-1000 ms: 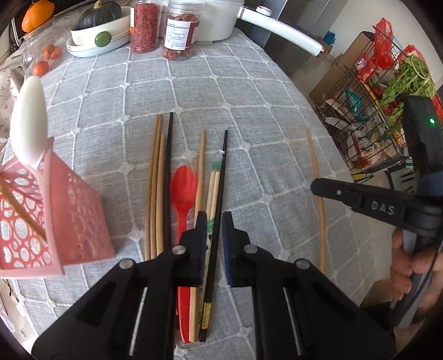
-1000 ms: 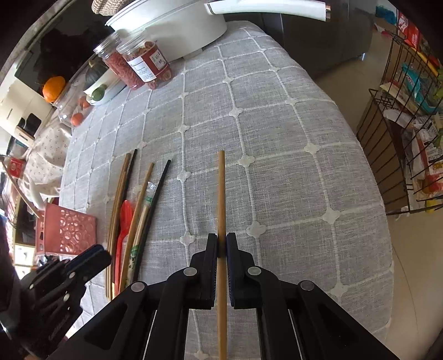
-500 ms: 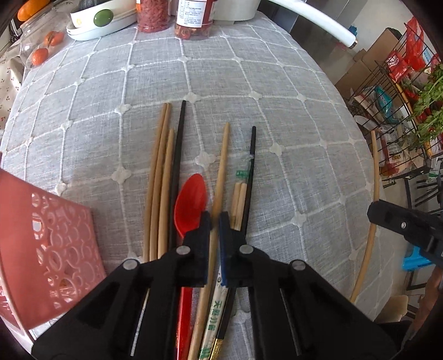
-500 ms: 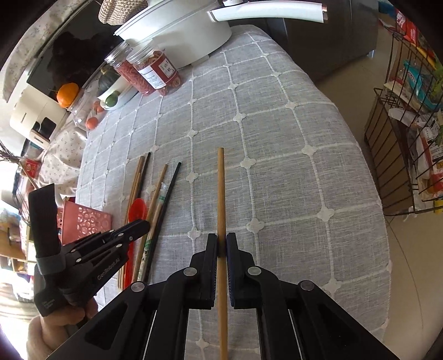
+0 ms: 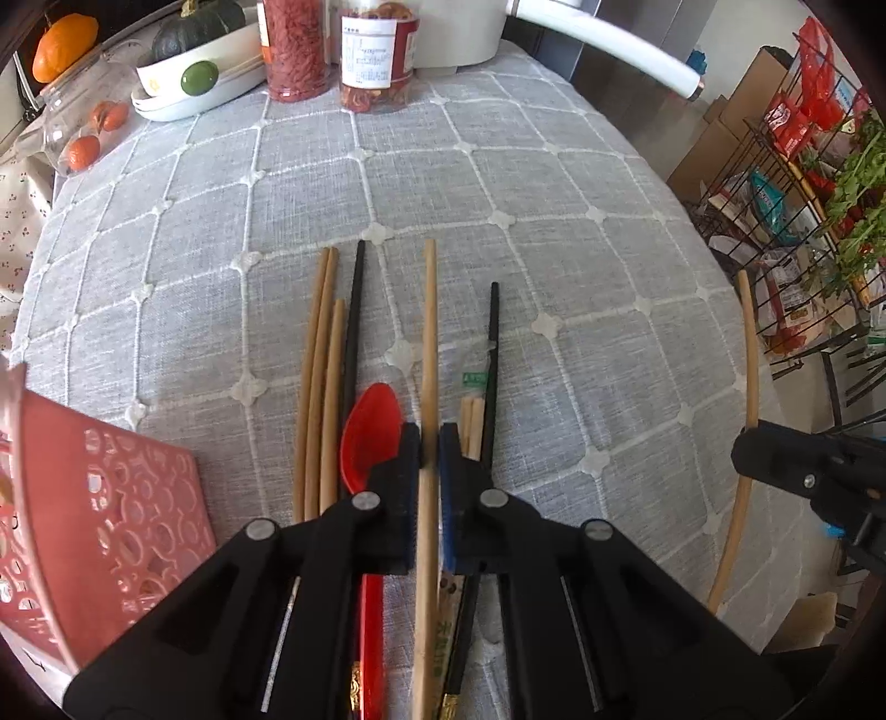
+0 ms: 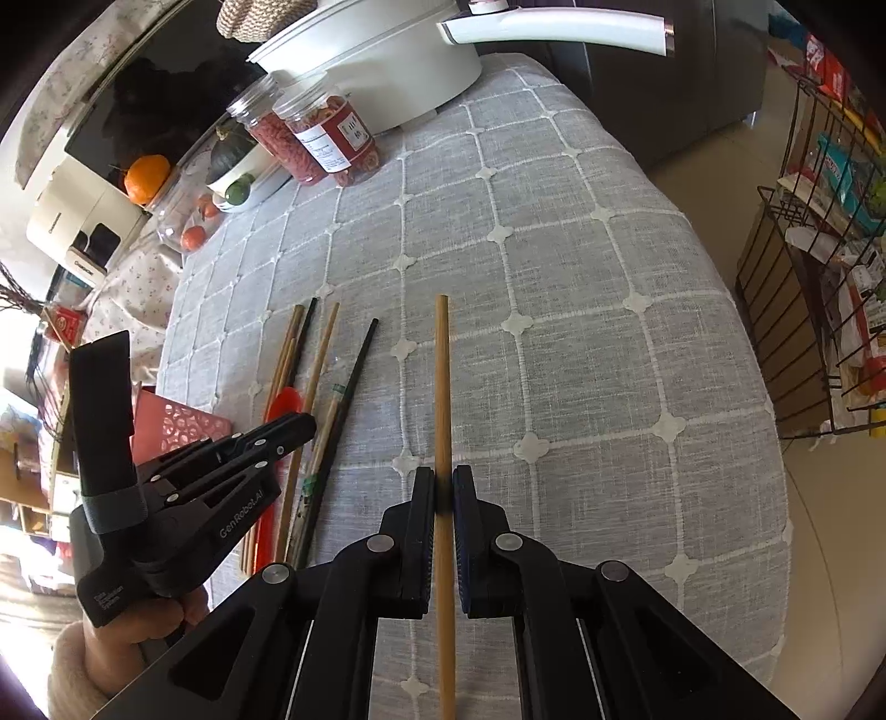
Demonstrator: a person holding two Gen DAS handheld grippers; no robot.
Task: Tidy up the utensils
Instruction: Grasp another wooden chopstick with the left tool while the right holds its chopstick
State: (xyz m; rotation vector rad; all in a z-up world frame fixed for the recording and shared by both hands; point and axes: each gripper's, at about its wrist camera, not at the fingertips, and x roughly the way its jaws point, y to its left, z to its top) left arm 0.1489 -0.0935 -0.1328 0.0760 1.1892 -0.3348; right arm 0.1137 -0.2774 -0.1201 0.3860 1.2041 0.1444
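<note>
Several wooden and black chopsticks and a red spoon (image 5: 370, 429) lie side by side on the grey checked tablecloth (image 5: 498, 183). My left gripper (image 5: 429, 437) is shut on one wooden chopstick (image 5: 429, 332) that runs between its jaws. My right gripper (image 6: 443, 484) is shut on another wooden chopstick (image 6: 442, 387) and holds it just above the cloth, to the right of the pile. That chopstick also shows in the left wrist view (image 5: 745, 399). A pink perforated basket (image 5: 111, 509) stands at the left.
Two jars of red food (image 5: 376, 50), a white pot (image 6: 387, 72) with a long handle and a bowl with a squash (image 5: 194, 66) stand at the far edge. A wire rack of groceries (image 6: 819, 277) stands beside the table on the right.
My left gripper has come down over the pile and closed on a wooden chopstick. My right gripper keeps its chopstick and has barely moved.
</note>
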